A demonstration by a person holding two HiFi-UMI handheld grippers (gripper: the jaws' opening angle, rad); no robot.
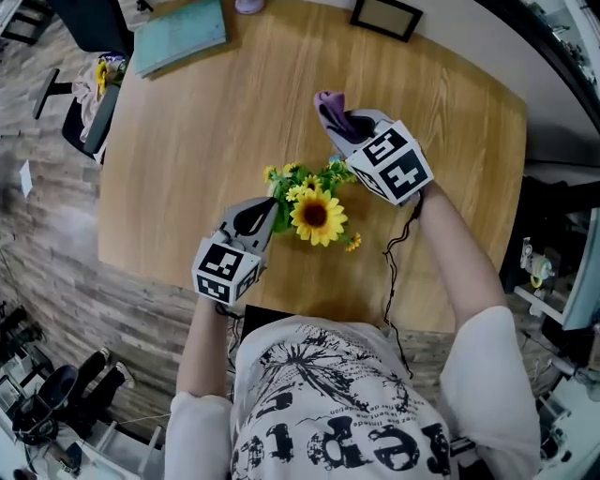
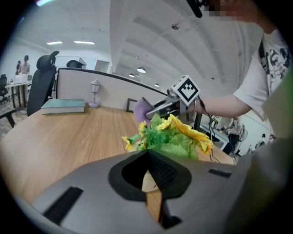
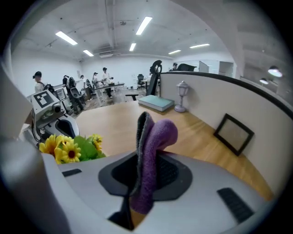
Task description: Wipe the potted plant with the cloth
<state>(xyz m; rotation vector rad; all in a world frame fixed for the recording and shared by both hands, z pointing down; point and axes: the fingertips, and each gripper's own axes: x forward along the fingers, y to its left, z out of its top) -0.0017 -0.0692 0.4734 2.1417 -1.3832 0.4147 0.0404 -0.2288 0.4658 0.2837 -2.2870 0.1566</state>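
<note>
Right tongs (image 3: 141,176) tight on cloth (image 3: 158,133)

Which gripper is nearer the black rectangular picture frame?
Right. The right gripper, clamping the purple cloth, is beyond the yellow sunflower plant, toward the black picture frame; the left gripper is on its near side.

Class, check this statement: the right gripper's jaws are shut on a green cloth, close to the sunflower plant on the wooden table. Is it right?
Wrong in one respect: the cloth is purple, not green, as the right gripper view shows. The jaws of the right gripper are indeed shut on it, close to the sunflower plant on the wooden table.
</note>
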